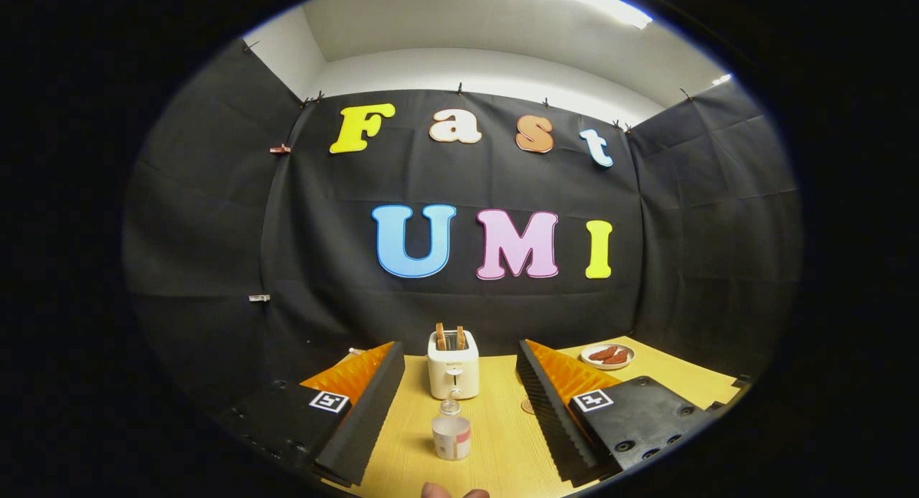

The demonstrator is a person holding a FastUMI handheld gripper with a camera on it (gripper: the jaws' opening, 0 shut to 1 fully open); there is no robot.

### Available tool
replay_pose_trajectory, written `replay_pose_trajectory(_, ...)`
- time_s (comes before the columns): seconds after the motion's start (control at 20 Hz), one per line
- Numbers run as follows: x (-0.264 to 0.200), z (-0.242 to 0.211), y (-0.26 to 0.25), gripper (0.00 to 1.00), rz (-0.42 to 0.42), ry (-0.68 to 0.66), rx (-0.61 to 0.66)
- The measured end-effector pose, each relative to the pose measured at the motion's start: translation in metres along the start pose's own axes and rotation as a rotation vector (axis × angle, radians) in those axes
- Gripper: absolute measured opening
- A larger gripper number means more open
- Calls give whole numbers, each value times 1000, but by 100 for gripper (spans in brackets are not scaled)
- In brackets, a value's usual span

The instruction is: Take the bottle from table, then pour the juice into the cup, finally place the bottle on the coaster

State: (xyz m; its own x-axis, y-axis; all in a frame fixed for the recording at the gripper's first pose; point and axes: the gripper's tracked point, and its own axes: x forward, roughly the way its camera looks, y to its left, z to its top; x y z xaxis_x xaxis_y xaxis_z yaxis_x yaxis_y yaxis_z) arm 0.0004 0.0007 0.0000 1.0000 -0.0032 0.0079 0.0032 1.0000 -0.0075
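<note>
My gripper (459, 351) is open above a light wooden table (502, 448), its fingers spread wide. Between the fingers, near their base, stands a small white container (451, 438) with a pink-red label. A small clear piece (450, 407) sits right at its far top edge; I cannot tell if this is the container's neck or a separate glass behind it. Neither finger touches the container. A round brownish coaster (528, 406) peeks out from behind the inner edge of the right finger.
A white toaster (453, 367) with two slices in it stands beyond the container, in line between the fingers. A plate (607, 355) with reddish food lies beyond the right finger. A person's fingertip (454, 492) shows below the container. Black cloth walls close the booth.
</note>
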Motion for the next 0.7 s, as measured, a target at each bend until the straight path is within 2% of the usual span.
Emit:
replay_pose_trajectory(0.45,6,-14,1,97,12,-22,-16)
replay_pose_trajectory(0.7,10,-51,-9,96,-31,-7,-10)
